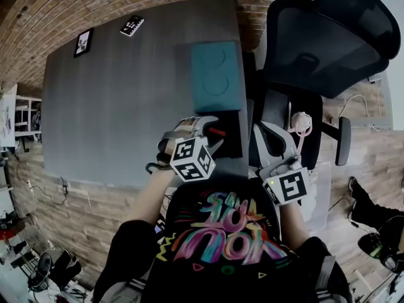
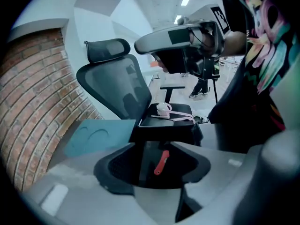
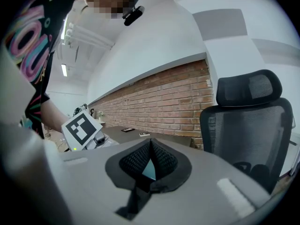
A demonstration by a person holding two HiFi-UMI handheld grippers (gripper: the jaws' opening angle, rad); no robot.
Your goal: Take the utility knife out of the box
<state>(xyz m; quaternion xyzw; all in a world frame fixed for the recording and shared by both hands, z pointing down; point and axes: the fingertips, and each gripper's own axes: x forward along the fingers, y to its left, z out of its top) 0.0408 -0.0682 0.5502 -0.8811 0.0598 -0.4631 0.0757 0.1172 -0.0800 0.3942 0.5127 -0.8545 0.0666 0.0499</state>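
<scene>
red knife, black box, teal lid

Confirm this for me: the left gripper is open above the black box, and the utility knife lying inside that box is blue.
One detail is wrong. The utility knife is red, not blue; the left gripper view shows it plainly between the jaws. The rest stands: the left gripper is open above the black box, and the knife lies inside it.

No legible text anywhere, only undecipherable graffiti lettering on the person's black shirt.
</scene>
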